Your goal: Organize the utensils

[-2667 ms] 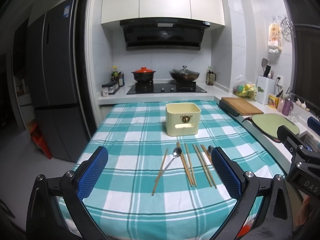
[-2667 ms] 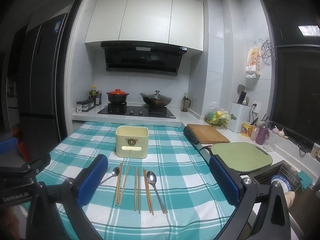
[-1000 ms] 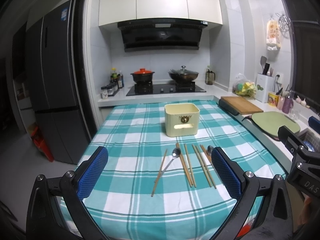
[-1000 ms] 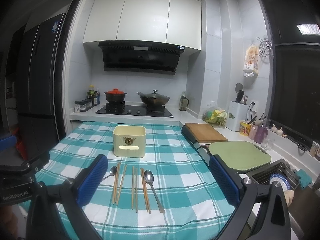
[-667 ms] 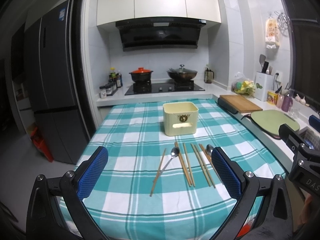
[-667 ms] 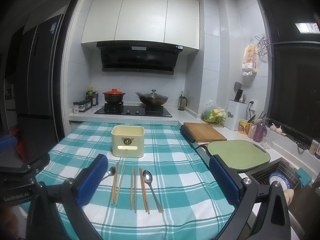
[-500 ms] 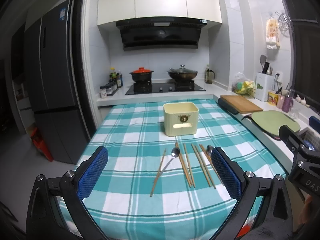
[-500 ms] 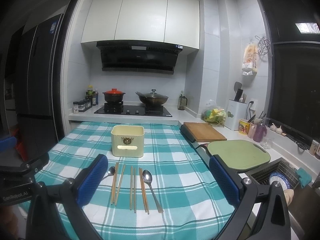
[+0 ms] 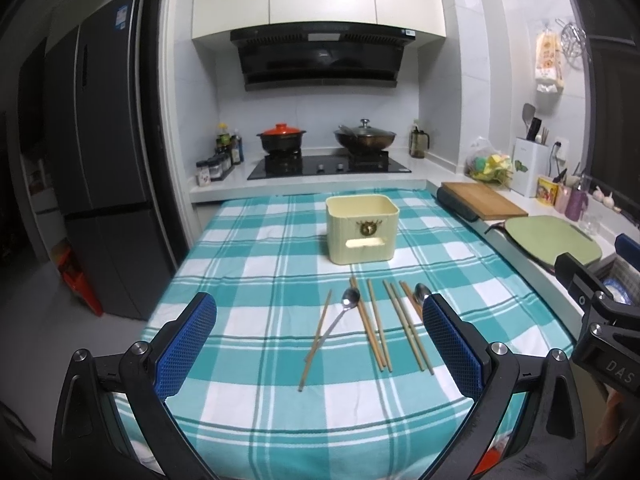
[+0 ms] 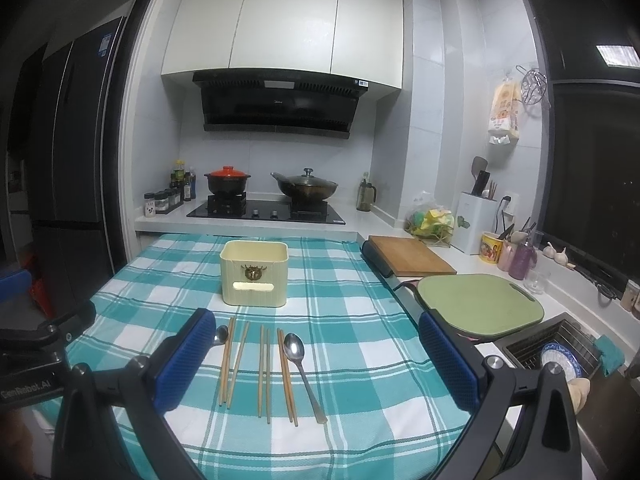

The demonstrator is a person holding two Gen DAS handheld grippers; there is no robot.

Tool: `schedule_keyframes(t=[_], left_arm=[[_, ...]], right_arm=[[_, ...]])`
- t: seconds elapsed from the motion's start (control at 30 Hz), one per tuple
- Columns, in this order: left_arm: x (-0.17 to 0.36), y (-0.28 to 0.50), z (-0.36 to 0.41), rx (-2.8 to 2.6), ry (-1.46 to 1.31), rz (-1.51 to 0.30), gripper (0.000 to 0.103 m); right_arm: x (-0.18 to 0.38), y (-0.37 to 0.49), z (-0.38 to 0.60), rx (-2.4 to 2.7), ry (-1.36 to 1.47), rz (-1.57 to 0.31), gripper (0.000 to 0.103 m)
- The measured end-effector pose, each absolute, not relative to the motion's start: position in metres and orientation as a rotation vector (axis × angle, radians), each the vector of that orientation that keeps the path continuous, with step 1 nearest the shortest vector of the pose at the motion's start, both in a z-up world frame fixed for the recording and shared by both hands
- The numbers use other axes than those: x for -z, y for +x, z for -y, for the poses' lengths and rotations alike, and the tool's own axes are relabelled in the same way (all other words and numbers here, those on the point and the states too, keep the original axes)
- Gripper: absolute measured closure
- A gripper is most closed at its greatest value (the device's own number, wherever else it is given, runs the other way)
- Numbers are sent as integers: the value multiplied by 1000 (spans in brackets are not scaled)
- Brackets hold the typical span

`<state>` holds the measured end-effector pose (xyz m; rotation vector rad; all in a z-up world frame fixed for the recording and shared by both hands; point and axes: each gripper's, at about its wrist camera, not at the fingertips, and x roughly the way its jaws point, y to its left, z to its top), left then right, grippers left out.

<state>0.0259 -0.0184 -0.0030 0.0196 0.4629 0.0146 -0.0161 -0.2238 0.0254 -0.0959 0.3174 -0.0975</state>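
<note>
Nothing sorted yet: chopsticks (image 10: 264, 372) and two spoons (image 10: 300, 364) all flat on checked worktop (image 10: 352, 344), just in front of cream box (image 10: 254, 273), apparently empty. Left claw (image 9: 320, 344) and right claw (image 10: 316, 364) wide open, gripping nothing, above near edge. Kitchen: stove (image 10: 264, 210), cutting boards (image 10: 408, 260) at right.

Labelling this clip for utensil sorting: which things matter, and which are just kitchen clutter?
For the job:
wooden chopsticks
two metal spoons
cream plastic utensil box

Just lying about:
wooden cutting board
green oval mat
red-lidded black pot
lidded wok
</note>
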Motion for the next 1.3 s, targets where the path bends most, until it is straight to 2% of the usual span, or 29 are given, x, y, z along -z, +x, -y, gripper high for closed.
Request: schedule_keyframes(t=[0.3, 0.57, 0.87, 1.13, 1.3], left_arm=[[14, 51, 5, -51, -21, -501, 1], [41, 83, 4, 14, -25, -571, 0], [89, 115, 5, 95, 21, -697, 0], [139, 153, -16, 148, 54, -839, 1], [162, 185, -27, 165, 45, -913, 1]], right_arm=[[-21, -3, 228, 86, -82, -312, 0], [-8, 6, 245, 131, -61, -221, 0], [40, 46, 264, -40, 1, -371, 0], [108, 101, 282, -142, 83, -703, 0], [133, 126, 290, -124, 11, -794, 0]])
